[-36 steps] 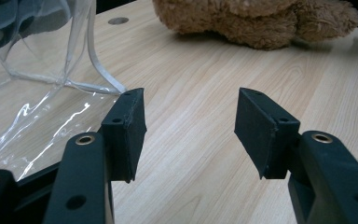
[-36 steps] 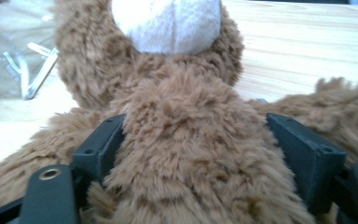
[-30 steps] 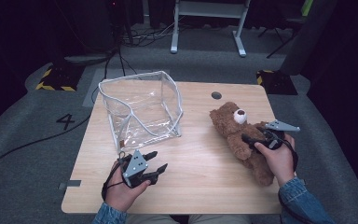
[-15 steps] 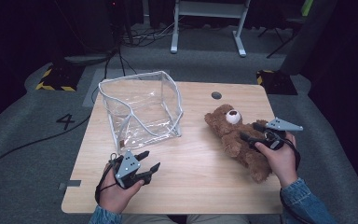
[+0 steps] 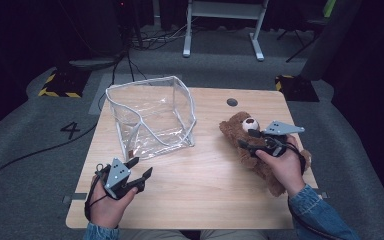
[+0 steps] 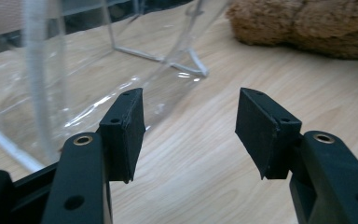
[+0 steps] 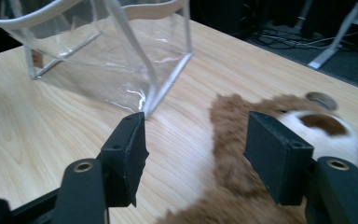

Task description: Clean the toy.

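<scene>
Right fingers: black pads apart, just been closing in; brown fur of the teddy bear below and between them, right pad against the fur near the white muzzle, left pad over bare wood; a clamp on the fur cannot be told.
Left fingers: apart, bare tabletop in the gap, nothing touched.
Right gripper: over the bear's head and chest in the high view, grey three-cornered plate on top, held in the right hand, denim sleeve behind.
Left gripper: low over the near left part of the table, aimed toward the clear bag, held in the left hand.
Teddy bear: lying on its back on the right side of the table, head toward the far edge, muzzle up.
Clear plastic bag: upright, mouth open, white-trimmed rim; left of centre, well apart from the bear, just ahead of the left gripper.
Wooden table: light wood; round hole near the far edge.
Floor: grey carpet, a painted 4 at the left.
</scene>
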Demonstrator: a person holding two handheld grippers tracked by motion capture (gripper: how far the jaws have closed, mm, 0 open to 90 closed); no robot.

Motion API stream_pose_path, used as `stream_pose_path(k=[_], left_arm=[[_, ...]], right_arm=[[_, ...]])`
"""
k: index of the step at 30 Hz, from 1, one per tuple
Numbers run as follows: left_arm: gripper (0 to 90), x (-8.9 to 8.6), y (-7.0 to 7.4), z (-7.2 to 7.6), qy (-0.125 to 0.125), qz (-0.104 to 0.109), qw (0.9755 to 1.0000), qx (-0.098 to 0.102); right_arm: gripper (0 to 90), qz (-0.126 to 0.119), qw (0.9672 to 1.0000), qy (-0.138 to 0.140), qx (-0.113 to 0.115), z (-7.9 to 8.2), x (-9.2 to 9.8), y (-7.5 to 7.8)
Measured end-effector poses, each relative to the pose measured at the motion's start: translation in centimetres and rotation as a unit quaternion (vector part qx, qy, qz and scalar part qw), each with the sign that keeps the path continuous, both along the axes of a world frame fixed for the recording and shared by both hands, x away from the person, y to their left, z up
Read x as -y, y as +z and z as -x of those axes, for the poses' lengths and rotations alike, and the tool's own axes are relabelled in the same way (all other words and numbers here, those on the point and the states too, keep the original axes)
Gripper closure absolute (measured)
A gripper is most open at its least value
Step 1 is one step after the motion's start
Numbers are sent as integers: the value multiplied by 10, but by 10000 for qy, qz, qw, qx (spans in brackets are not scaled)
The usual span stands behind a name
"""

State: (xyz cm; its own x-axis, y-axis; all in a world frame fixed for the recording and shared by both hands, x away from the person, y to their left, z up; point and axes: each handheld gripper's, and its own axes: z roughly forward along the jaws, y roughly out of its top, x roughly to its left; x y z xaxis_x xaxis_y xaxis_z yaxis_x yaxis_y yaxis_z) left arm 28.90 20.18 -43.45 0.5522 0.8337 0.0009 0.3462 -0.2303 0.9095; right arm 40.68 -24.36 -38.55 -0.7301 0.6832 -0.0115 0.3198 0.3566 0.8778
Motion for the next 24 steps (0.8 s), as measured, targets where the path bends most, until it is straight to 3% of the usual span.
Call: stream_pose_path(k=[3, 5, 14, 24], left_arm=[[426, -6, 1, -3, 110, 32, 9999, 13], [427, -8, 1, -4, 199, 202, 9996, 4], [426, -11, 2, -6, 256, 165, 9995, 7], [425, -25, 1, 15, 481, 161, 9987, -22]], right_arm=[[420, 45, 9998, 205, -13, -2, -14, 1], [427, 30, 9995, 305, -42, -2, -22, 1], [460, 168, 9975, 678, -48, -10, -51, 3], [453, 277, 9941, 1038, -150, -28, -81, -2]])
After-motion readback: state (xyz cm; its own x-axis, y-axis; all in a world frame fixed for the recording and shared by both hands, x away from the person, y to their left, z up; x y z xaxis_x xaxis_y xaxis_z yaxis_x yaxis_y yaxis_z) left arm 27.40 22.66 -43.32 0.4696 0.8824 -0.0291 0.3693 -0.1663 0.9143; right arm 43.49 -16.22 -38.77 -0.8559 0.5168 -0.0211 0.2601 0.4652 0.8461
